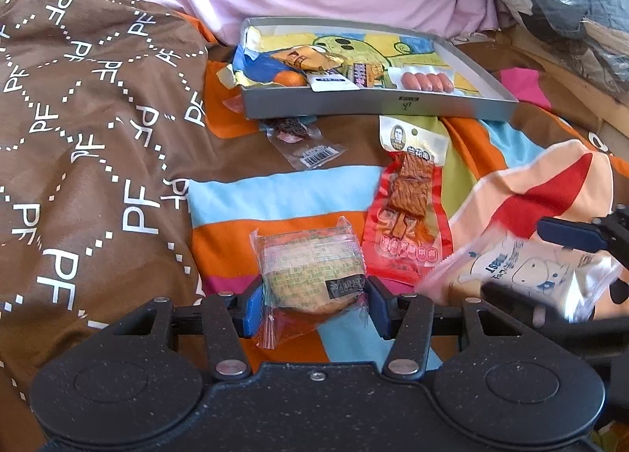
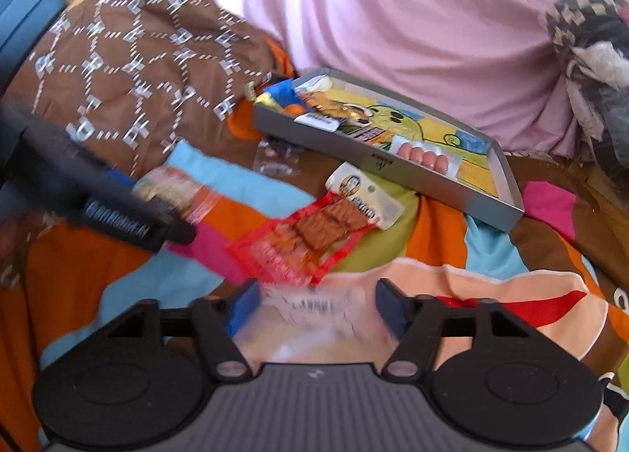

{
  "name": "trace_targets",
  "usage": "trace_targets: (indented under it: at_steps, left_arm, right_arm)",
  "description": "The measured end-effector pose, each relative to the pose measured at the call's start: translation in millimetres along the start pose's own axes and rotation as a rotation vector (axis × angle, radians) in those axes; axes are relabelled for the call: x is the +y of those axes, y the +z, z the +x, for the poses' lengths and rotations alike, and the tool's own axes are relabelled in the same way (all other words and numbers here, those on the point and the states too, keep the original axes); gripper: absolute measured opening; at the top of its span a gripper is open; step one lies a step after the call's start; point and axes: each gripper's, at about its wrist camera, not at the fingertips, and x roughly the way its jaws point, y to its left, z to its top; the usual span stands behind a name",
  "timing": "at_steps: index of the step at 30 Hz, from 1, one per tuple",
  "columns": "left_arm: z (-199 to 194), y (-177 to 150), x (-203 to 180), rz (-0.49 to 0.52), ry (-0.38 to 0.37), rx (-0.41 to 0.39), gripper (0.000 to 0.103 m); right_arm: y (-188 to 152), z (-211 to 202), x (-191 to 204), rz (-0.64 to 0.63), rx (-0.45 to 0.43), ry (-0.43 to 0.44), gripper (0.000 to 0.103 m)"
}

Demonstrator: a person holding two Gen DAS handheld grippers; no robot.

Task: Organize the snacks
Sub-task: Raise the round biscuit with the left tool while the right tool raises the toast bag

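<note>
Item 1, far left: brown quilt (image 1: 90, 129) with white lettering, bunched on the bed (image 1: 251, 192); not a snack, left alone.

Item 2: my left gripper (image 1: 310, 306), fingers set wide on either side of the round cake packet (image 1: 310, 271). The pads sit at its edges; I cannot tell whether they press it yet. The packet lies on the striped bedsheet, well short of the tray.

Item 3: small clear packet (image 1: 304, 145) with a barcode, lying just in front of the tray's near wall, still outside it.

Item 4: grey tray (image 1: 377, 107), shallow, at the far side of the bed. Already inside: a gold-wrapped snack (image 1: 310, 58) and a sausage pack (image 1: 426, 80).

Item 5: red tofu-strip packet (image 1: 409, 216), flat on the sheet between the cake and the tray, its white top near the tray wall.

Item 6, right: my right gripper (image 2: 316, 306), fingers wide around the white toast packet (image 1: 526, 275). This view is blurred, so grip is uncertain.

Step in hand, as I judge it: picking up loose snacks for the tray, four still outside. Next move calls for closing gently on the cake, lifting clear of the red packet, and setting it in bare tray space beside the sausages.
</note>
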Motion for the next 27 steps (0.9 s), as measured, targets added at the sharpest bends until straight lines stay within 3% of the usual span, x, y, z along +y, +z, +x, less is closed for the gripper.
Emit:
trace_targets:
  at_steps: [4,8,13,15,20,27]
  left_arm:
    - [2,-2,0,0.002,0.002,0.017,0.054]
    - [3,-2,1,0.001,0.001,0.020,0.054]
    - [4,-2,1,0.004,-0.001,0.023,0.054]
    - [4,-2,0,0.005,0.000,0.021,0.054]
    - [4,-1,-1,0.009,0.003,0.017,0.054]
    - [-2,2,-2,0.013,0.009,-0.006,0.054]
  right_arm:
    - [0,15,-7,0.034,0.074,0.032,0.053]
    - [-9,15,-13,0.123,0.105,0.052,0.090]
    - [-14,29,-26,0.232,0.184,0.092,0.090]
    - [-17,40,-29,0.267,0.229,0.106,0.078]
    - [-17,38,-22,0.217,0.199,0.108,0.071]
    - [-12,20,-10,0.117,0.121,0.091,0.069]
